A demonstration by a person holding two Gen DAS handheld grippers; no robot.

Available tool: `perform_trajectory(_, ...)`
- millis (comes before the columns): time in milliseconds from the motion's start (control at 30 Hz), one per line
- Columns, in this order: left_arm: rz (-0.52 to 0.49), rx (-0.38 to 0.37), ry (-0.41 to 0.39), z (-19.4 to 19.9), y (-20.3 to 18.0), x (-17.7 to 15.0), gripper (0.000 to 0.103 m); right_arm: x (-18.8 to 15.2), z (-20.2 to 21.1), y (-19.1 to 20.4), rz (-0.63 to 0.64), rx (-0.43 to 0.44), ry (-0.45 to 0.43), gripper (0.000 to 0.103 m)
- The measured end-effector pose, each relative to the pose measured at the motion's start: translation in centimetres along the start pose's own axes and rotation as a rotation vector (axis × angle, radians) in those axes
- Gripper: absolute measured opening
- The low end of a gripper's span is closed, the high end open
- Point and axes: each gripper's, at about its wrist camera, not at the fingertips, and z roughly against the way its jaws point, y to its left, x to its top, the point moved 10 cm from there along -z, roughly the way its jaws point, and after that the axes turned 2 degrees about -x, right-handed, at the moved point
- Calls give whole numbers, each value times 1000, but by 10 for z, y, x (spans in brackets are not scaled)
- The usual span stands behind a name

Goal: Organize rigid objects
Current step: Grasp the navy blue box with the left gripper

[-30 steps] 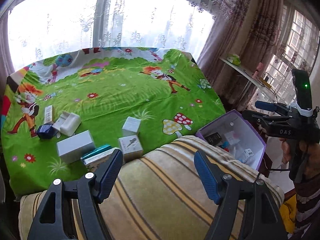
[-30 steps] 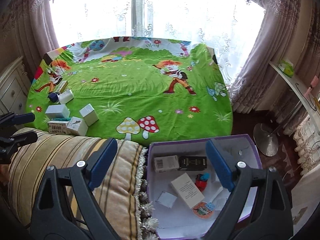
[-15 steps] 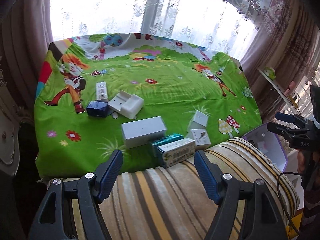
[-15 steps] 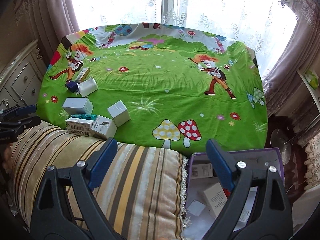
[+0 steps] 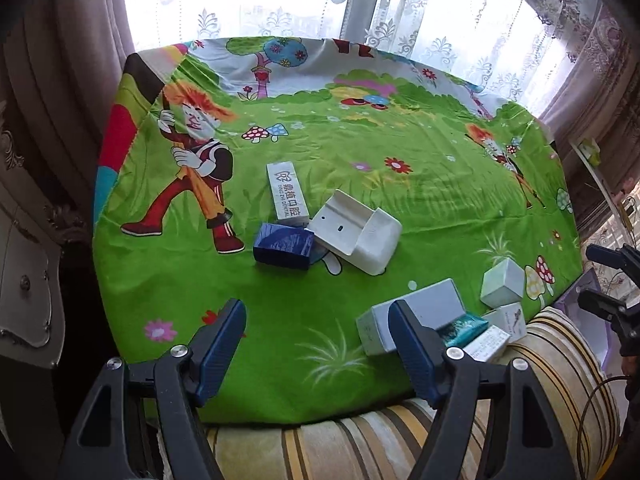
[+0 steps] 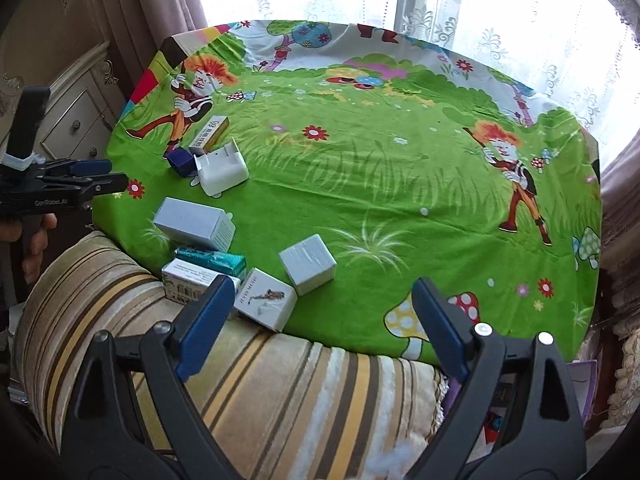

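Note:
Several small boxes lie on the green cartoon cloth [image 5: 400, 160]. A dark blue box [image 5: 284, 246], a white dental box [image 5: 287, 193] and a white plastic holder [image 5: 356, 232] cluster ahead of my left gripper [image 5: 316, 320], which stands open and empty above the cloth's near edge. Its right finger [image 5: 412, 344] overlaps a grey box [image 5: 424, 308]. In the right wrist view a white cube [image 6: 307, 264] and a music box [image 6: 266, 304] lie just beyond my open, empty right gripper [image 6: 324, 292]. Left of them are a teal box [image 6: 211, 260], a barcode box [image 6: 192, 282] and the grey box [image 6: 194, 224].
A striped cushion [image 6: 260, 380] lies along the near edge under both grippers. A purple bin [image 6: 576, 376] shows at the lower right, mostly hidden. A white dresser [image 6: 80, 120] stands at the left, lace curtains [image 5: 280, 0] behind. A hand [image 6: 36, 240] holds the left gripper [image 6: 100, 176].
Both views have swung left and slightly down. The box cluster now sits closer and more central, and the purple bin has slid nearly out of view. Neither gripper's opening changed.

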Motion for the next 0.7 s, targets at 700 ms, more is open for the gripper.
perform_trajectory(700,-104,-12,113,-92,24,26,52,112,-93,74,40,110,75,92)
